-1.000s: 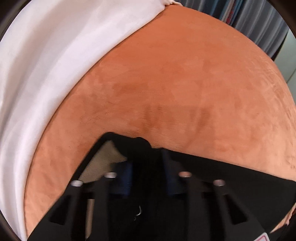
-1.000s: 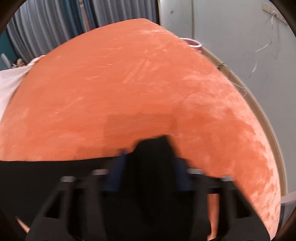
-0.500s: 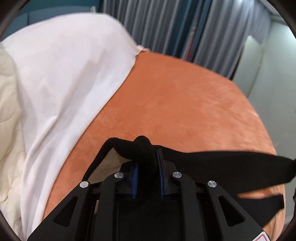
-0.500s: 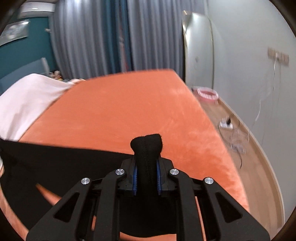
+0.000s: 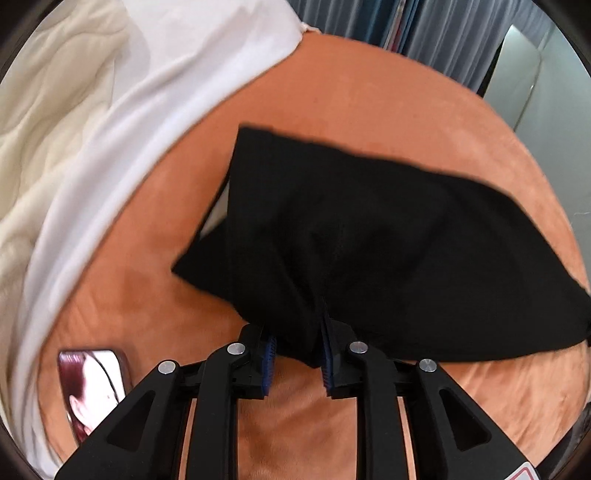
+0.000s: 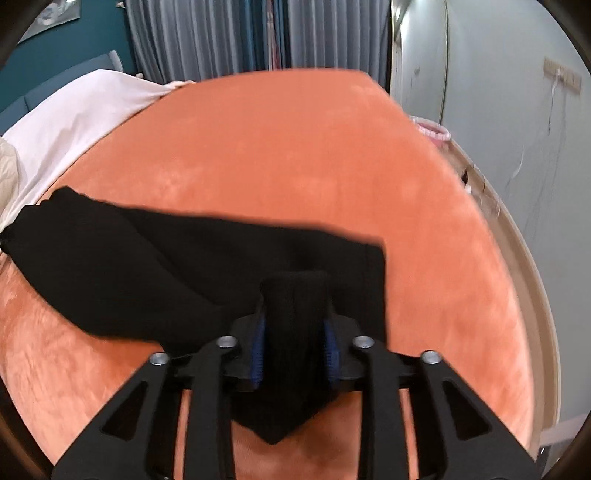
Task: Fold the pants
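The black pants [image 5: 369, 236] lie in a folded band on the orange bed cover [image 5: 369, 107]. In the left wrist view my left gripper [image 5: 295, 354] has its jaws parted, with the near edge of the pants lying loosely between the blue pads. In the right wrist view the pants [image 6: 177, 266] stretch to the left across the cover [image 6: 295, 155]. My right gripper [image 6: 293, 350] has a thick fold of the black cloth between its blue pads, and a point of cloth hangs below them.
A white sheet [image 5: 122, 110] and a cream quilt [image 5: 40, 110] lie along the left of the bed. A phone [image 5: 94, 391] lies on the cover at the lower left. A wood floor edge [image 6: 532, 280], wall and curtains [image 6: 229, 33] stand to the right and behind.
Both grippers swung the pants over and down onto the cover, so the cloth now lies folded ahead of them. The left jaws have parted from their tight grip.
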